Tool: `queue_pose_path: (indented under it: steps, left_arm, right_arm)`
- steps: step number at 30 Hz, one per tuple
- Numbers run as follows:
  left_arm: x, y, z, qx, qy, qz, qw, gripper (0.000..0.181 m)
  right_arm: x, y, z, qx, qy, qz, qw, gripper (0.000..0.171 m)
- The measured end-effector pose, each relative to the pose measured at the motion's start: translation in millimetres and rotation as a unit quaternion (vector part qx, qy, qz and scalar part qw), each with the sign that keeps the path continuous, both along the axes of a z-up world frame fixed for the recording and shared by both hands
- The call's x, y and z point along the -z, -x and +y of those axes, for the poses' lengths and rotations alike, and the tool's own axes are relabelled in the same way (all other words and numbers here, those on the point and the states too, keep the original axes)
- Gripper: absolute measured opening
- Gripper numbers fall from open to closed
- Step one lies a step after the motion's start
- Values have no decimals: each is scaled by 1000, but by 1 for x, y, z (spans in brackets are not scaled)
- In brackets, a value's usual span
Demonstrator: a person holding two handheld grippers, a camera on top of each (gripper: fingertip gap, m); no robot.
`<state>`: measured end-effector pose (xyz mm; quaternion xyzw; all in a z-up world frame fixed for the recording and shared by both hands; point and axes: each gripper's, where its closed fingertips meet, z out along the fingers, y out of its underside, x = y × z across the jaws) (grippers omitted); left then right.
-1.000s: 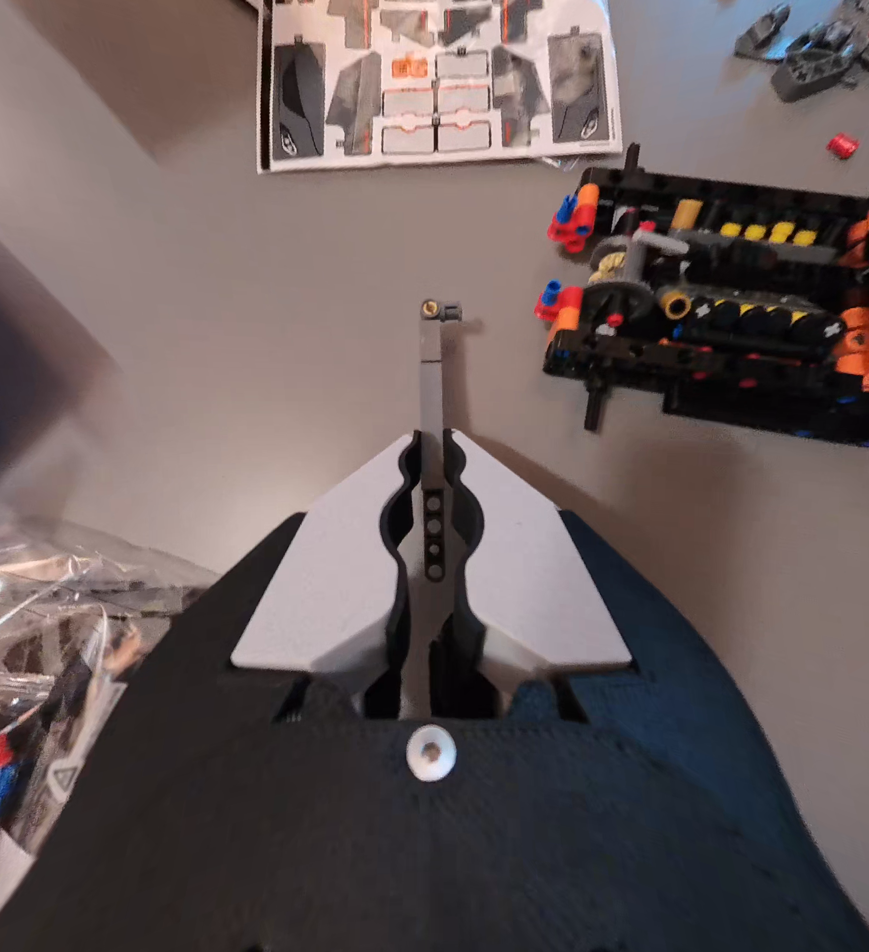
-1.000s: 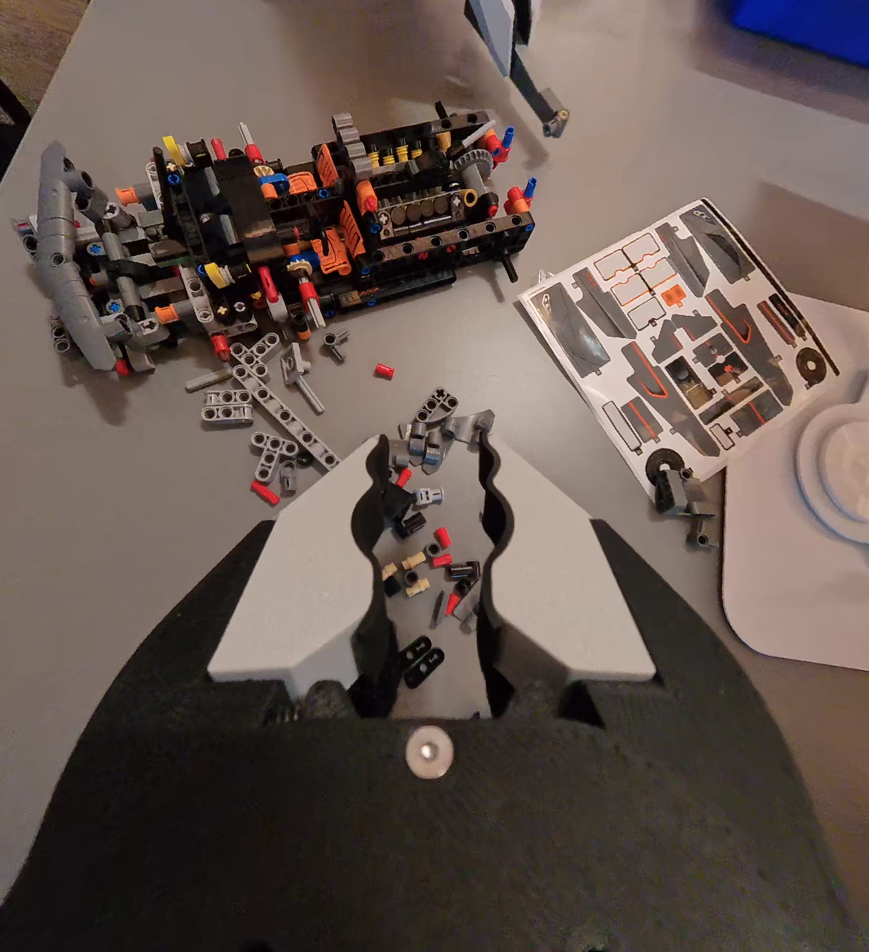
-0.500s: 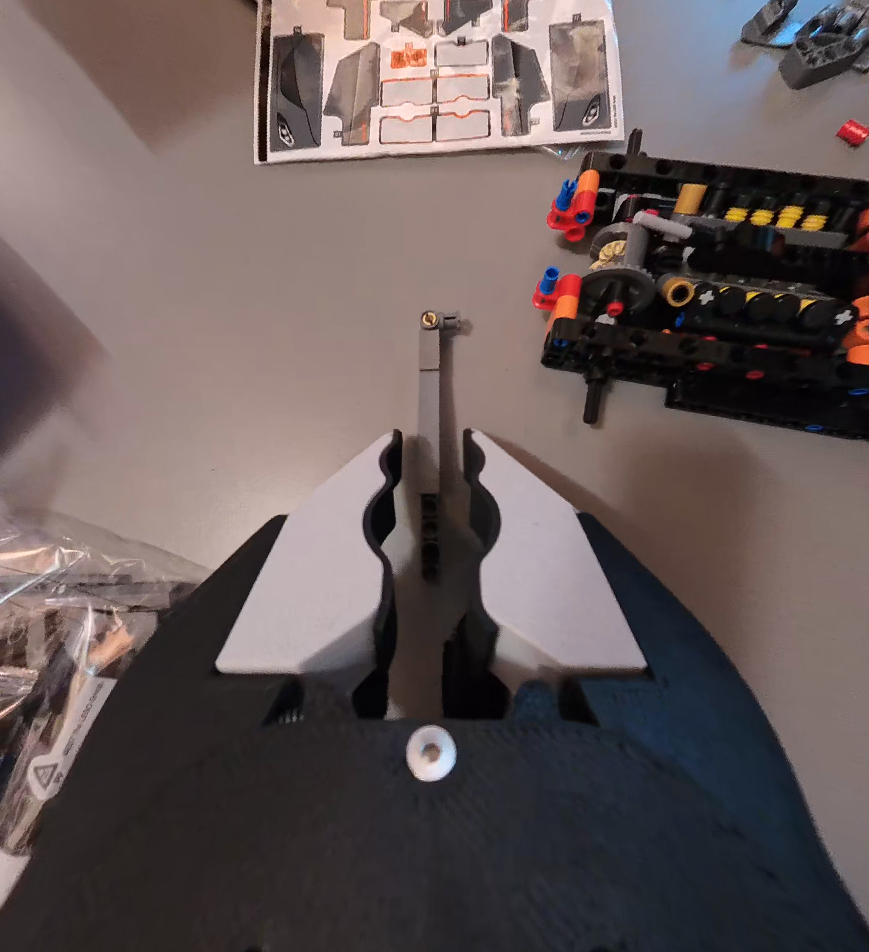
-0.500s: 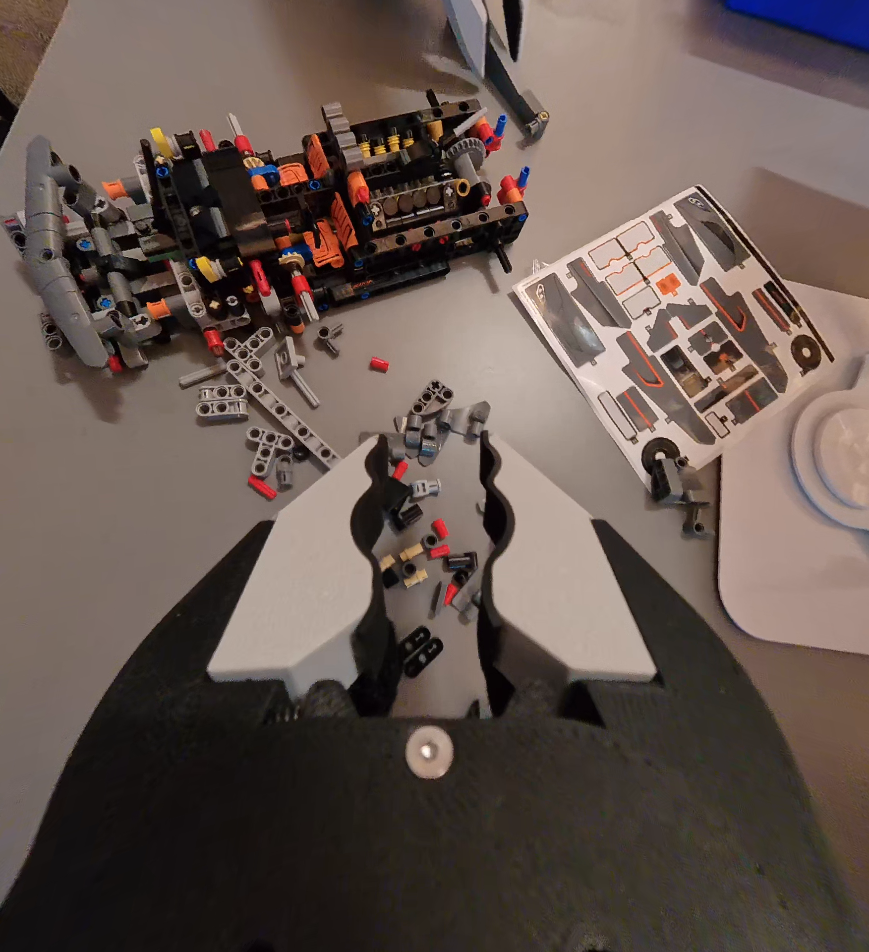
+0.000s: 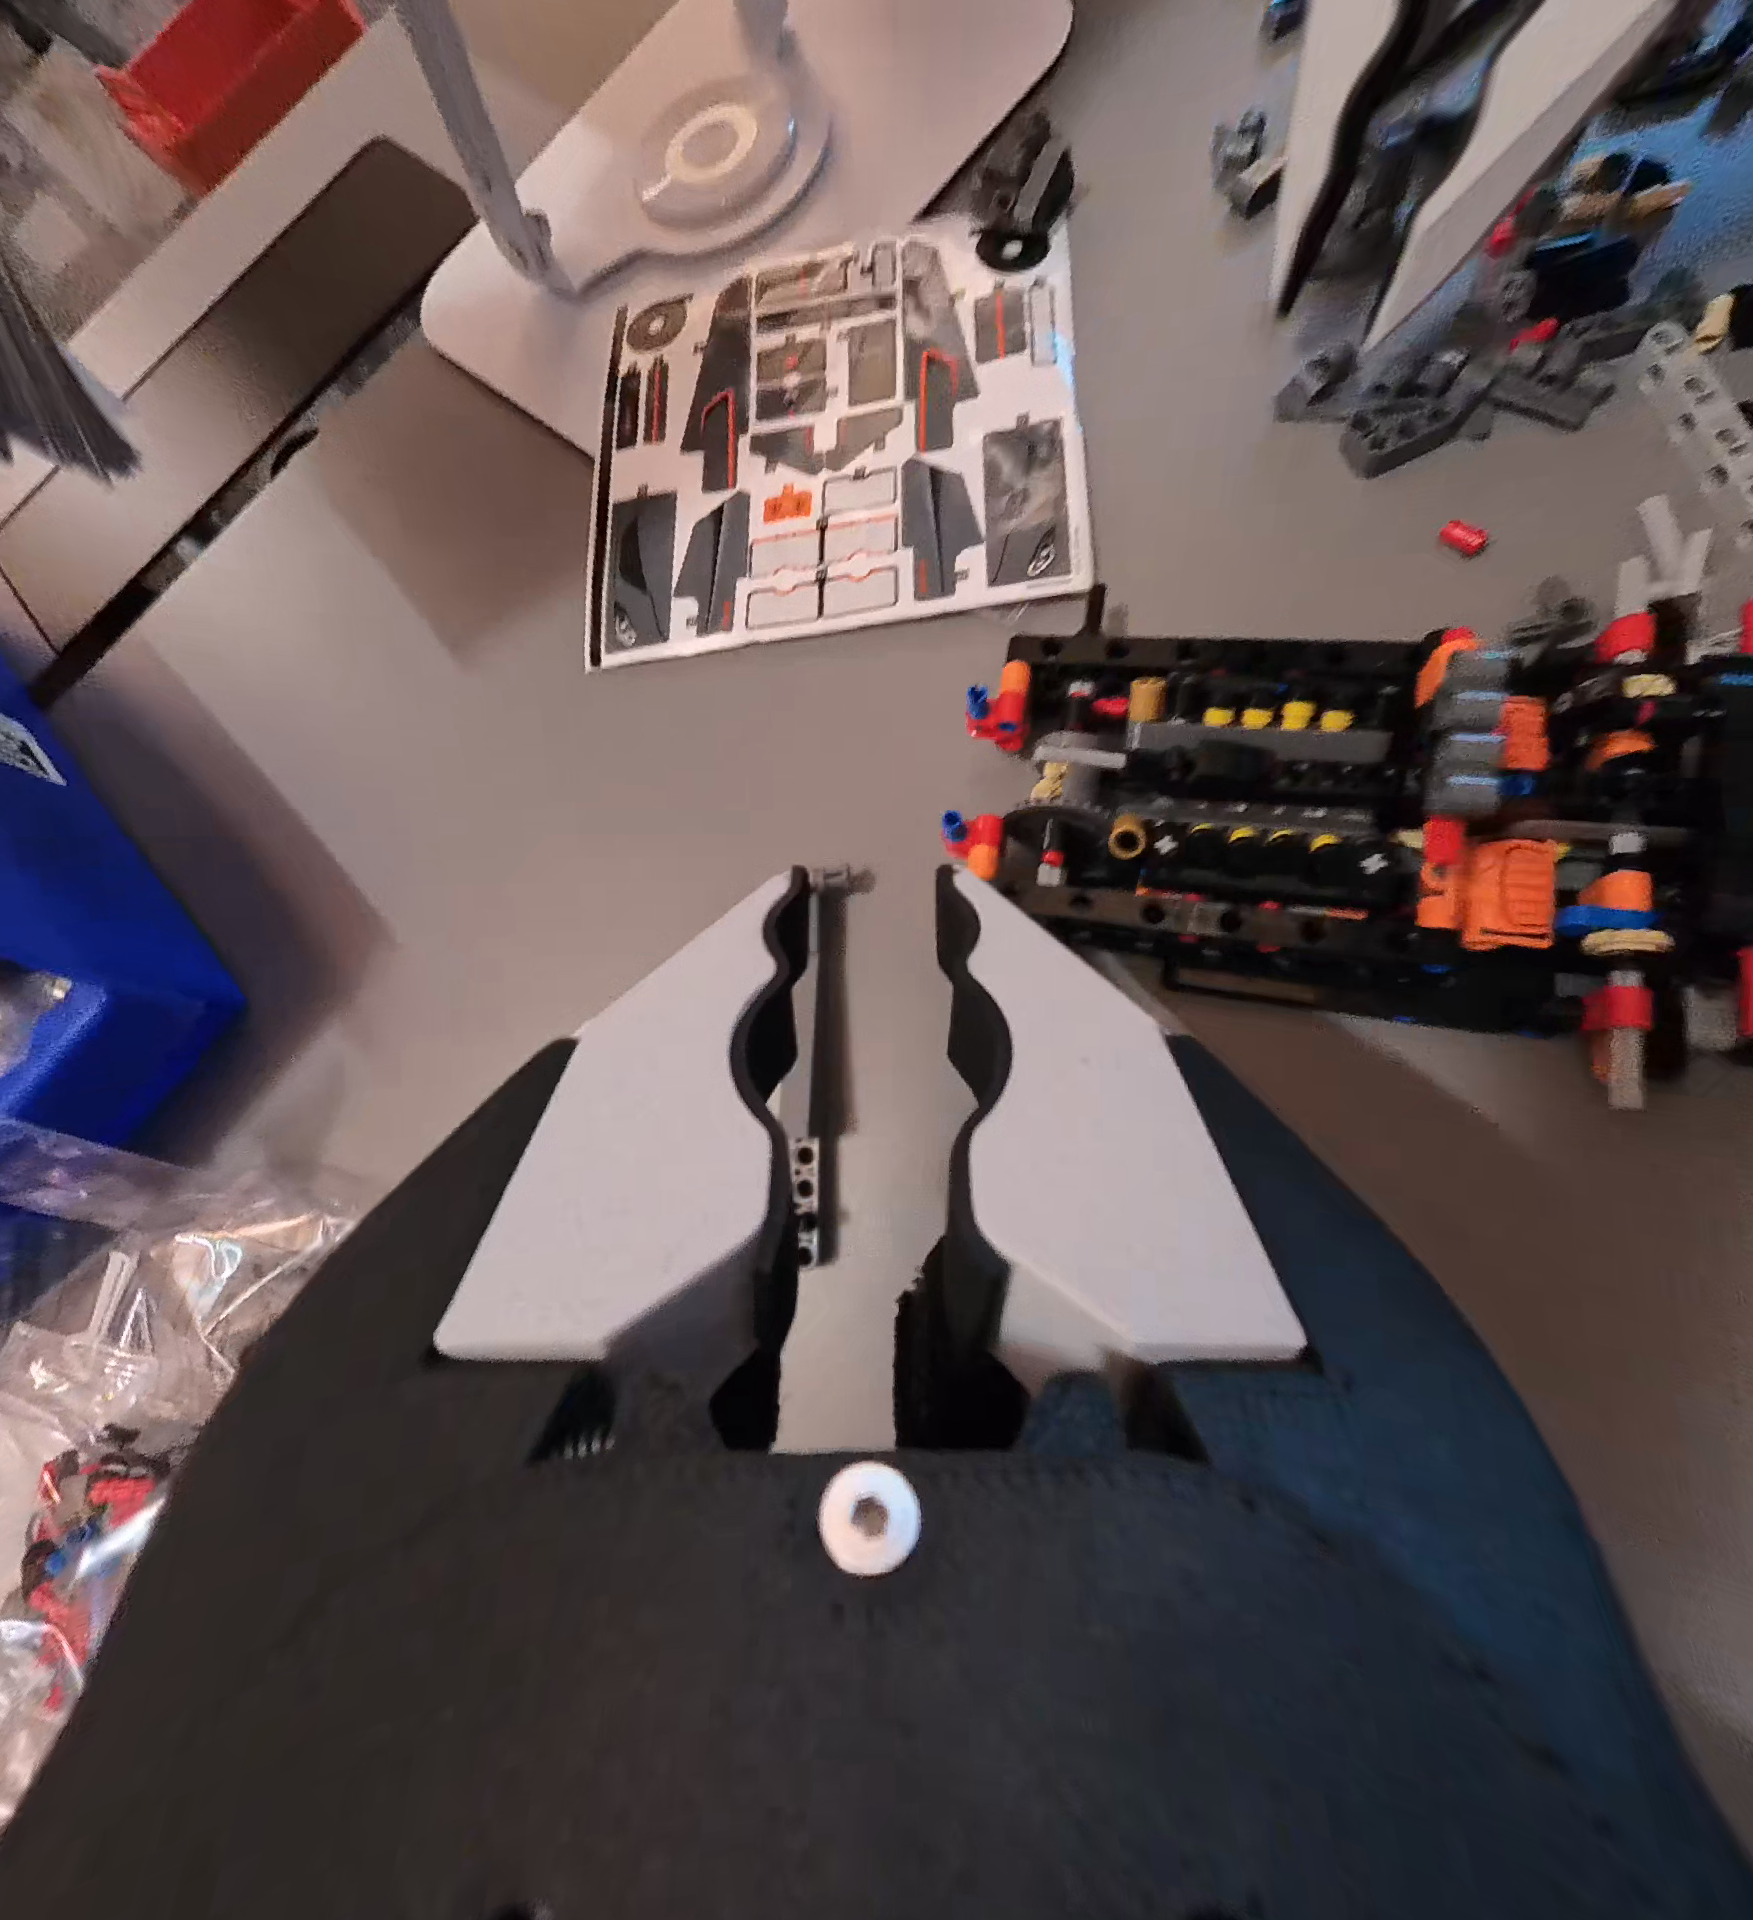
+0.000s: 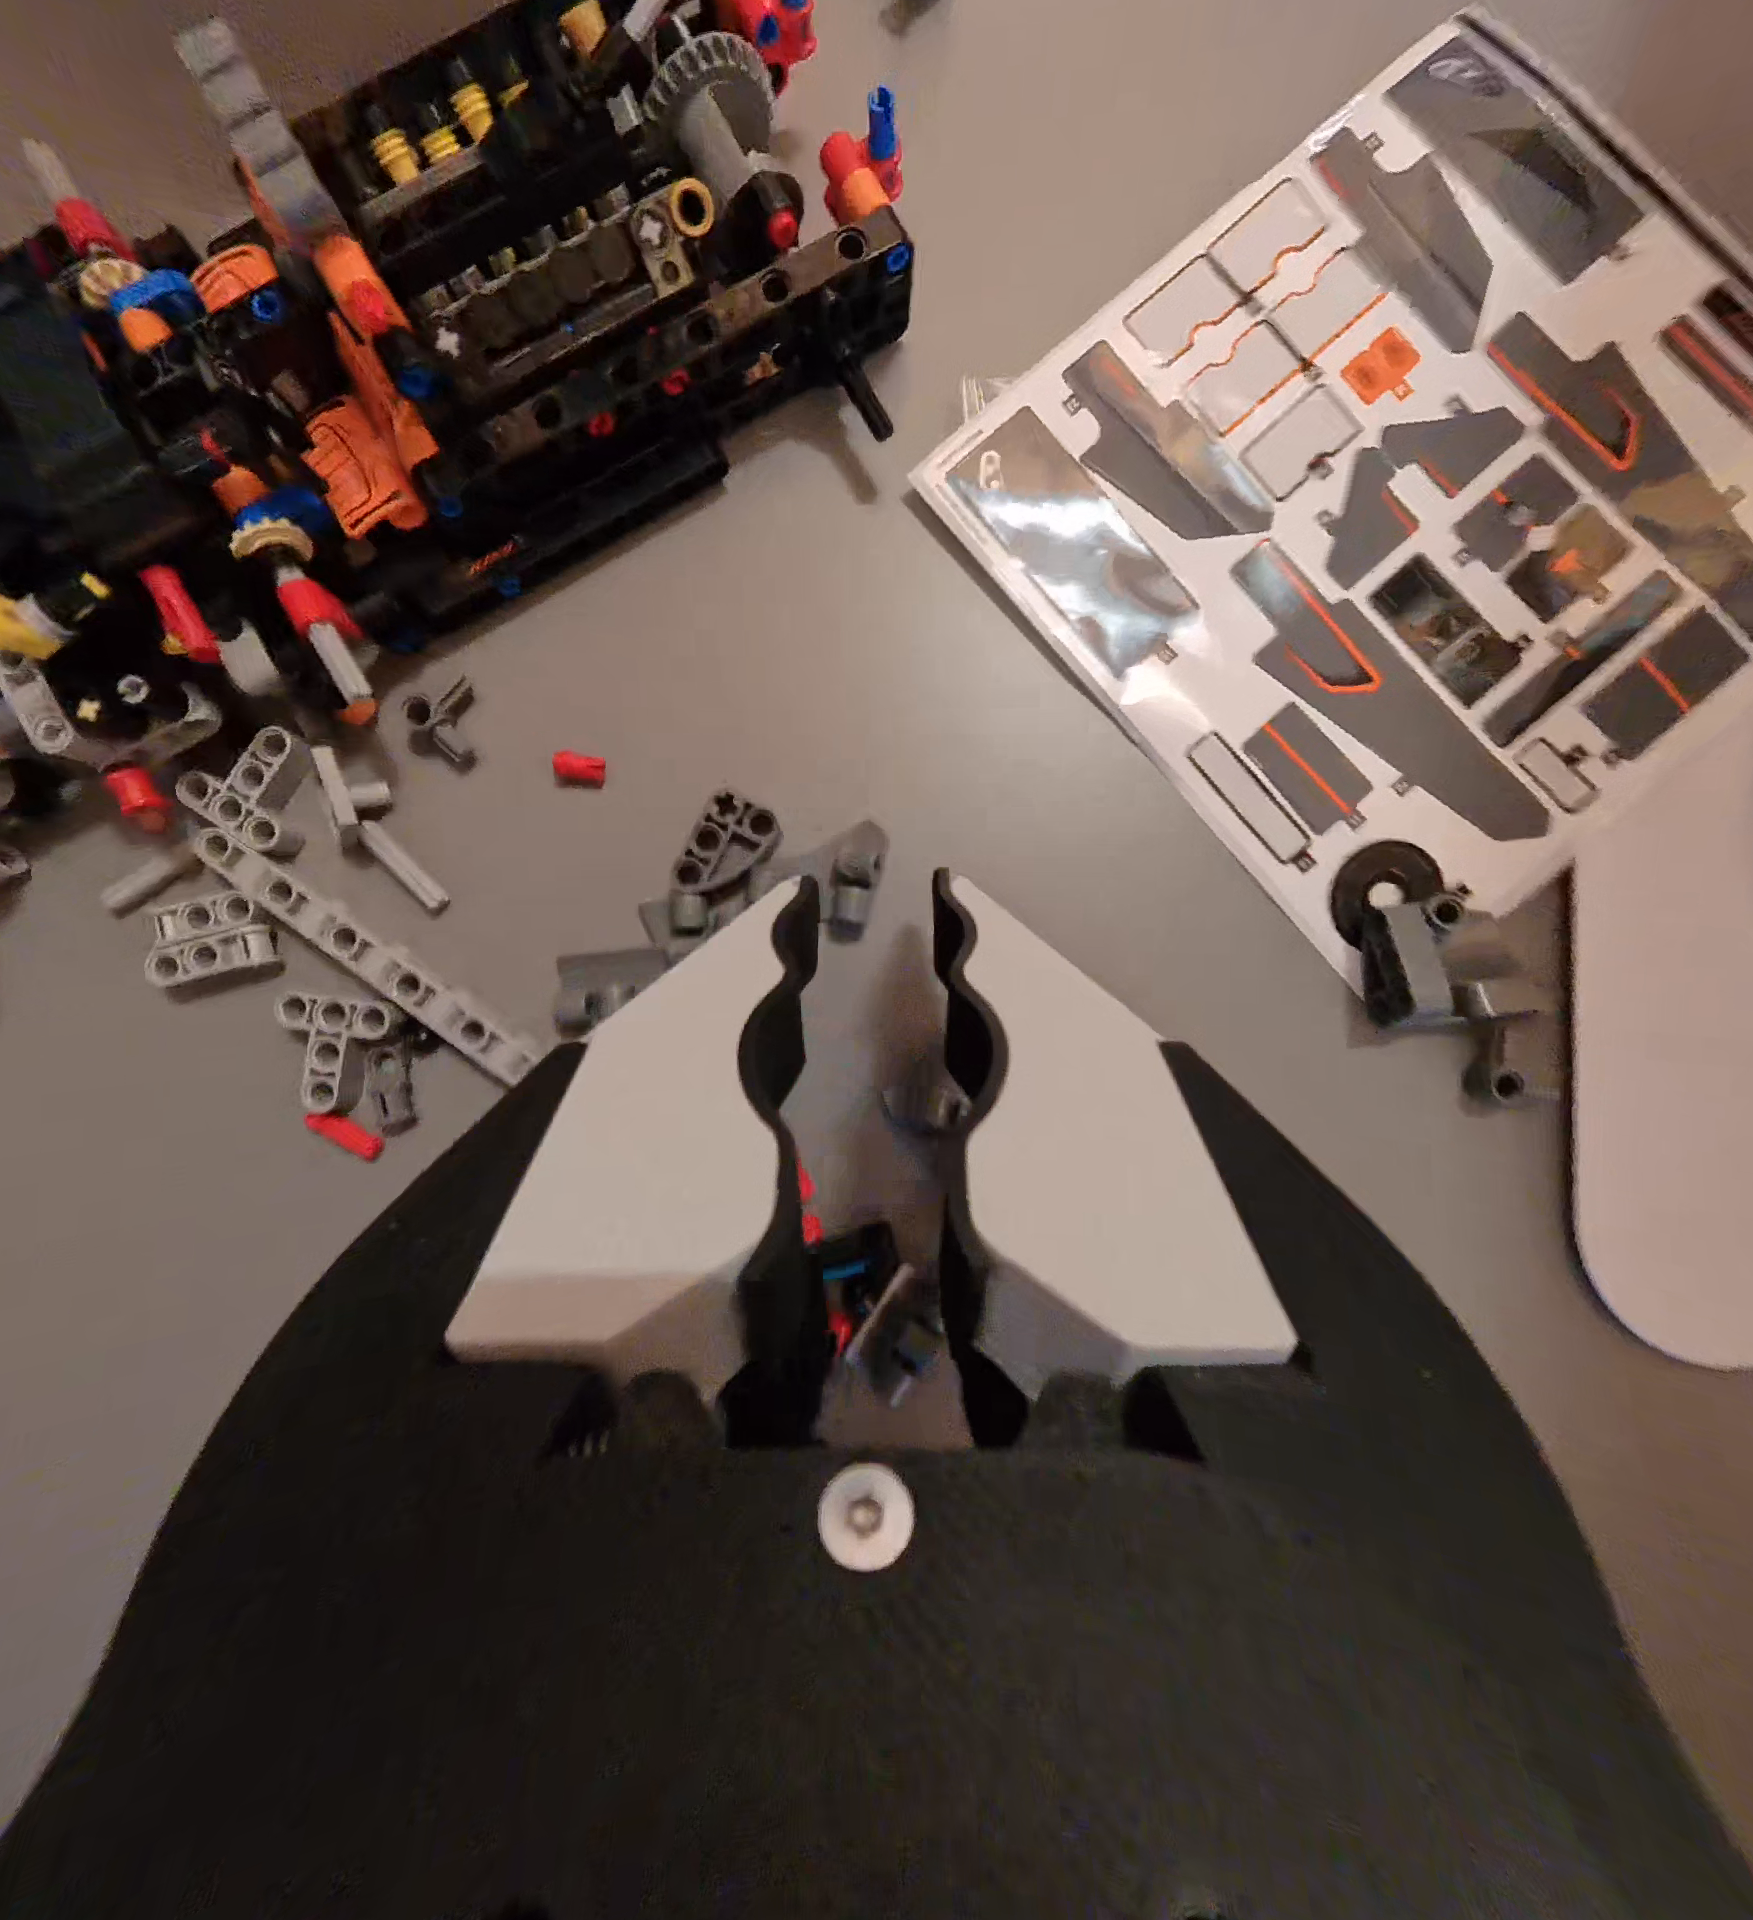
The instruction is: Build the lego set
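Observation:
The partly built black, orange and grey lego chassis (image 5: 1371,831) lies on the grey table to the right of my left gripper (image 5: 869,878). That gripper is open, and a long thin grey beam (image 5: 827,1039) lies on the table between its jaws, close to the left finger. My right gripper (image 6: 872,881) is open and low over a pile of small loose parts (image 6: 929,1107), some of which show between its jaws. The chassis (image 6: 539,291) is at its upper left. The right gripper (image 5: 1371,156) also shows blurred in the left wrist view.
A sticker sheet (image 5: 841,447) (image 6: 1423,520) lies beyond the chassis end. Grey beams (image 6: 352,945) and a red pin (image 6: 578,769) are scattered left of the right gripper. A white stand base (image 6: 1703,1091), a blue bin (image 5: 20,883) and plastic bags (image 5: 72,1351) border the area. The gap from one gripper's tips to the other's is roughly 20 cm.
My left gripper has opened wider and drawn back, leaving the long grey beam on the table. My right gripper has moved lower and closer to the loose parts and chassis.

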<state>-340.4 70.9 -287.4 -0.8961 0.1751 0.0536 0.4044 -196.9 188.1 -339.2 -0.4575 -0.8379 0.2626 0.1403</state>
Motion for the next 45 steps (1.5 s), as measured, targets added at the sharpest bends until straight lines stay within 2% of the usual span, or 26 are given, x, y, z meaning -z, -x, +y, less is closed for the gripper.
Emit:
queue_pose_path:
  steps: [1,6,12,16,19,24,30,36,45]
  left_arm:
    - [-3,-4,1,5,-5,-3,1000,21]
    - [-11,-14,5,19,-17,-1,1000,21]
    - [-22,-32,19,47,-36,5,998,20]
    - [-33,-52,32,72,-58,18,996,21]
    - [-38,-79,44,107,-56,0,993,21]
    - [-54,-102,72,132,-90,23,987,28]
    - [-73,-120,89,166,-155,151,962,34]
    - [-78,-138,86,226,-176,292,913,32]
    - [-86,-141,79,249,-200,361,876,27]
  right_arm:
    - [4,1,-1,-1,-3,-9,1000,19]
    - [12,5,-7,-12,-29,-18,999,7]
    - [6,7,-2,-8,-38,-5,999,7]
    - [-21,14,4,21,-6,48,999,6]
    - [-46,17,10,28,-18,98,995,7]
    - [-89,15,-5,24,23,148,988,7]
    - [-122,8,-24,33,161,159,974,7]
    - [-123,2,-29,26,257,98,961,6]
    - [-132,3,-30,25,315,73,946,6]
